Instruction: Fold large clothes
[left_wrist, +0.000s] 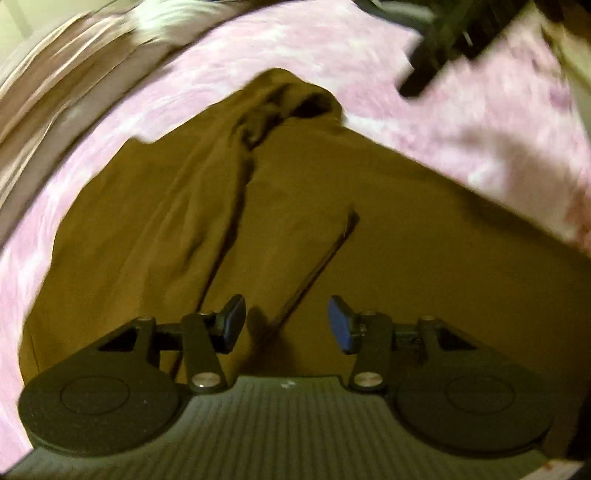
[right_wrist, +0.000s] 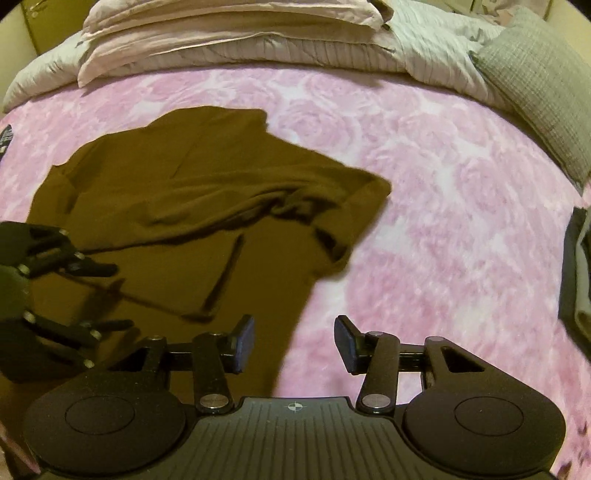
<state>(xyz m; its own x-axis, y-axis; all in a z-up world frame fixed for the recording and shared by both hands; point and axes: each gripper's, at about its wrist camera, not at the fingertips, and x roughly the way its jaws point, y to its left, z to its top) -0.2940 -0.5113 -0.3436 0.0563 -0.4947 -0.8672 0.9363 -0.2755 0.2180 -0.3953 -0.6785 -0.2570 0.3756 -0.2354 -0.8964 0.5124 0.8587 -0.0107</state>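
Brown garment (right_wrist: 177, 206) lies spread on the pink rose-patterned blanket (right_wrist: 443, 184) covering the bed, partly folded, with a creased ridge across its middle. We note the left tongs (left_wrist: 286, 325) standing open above the brown cloth, nothing between the pads. We find the right tongs (right_wrist: 293, 343) likewise open and empty, over the garment's edge. Folded bedding (right_wrist: 229, 40) and a grey pillow (right_wrist: 543, 81) sit at the far side.

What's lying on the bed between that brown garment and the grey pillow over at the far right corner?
Nothing but bare pink rose-patterned blanket lies between the brown garment and the grey pillow. The right wrist view shows that stretch; the left wrist view doesn't show the pillow.
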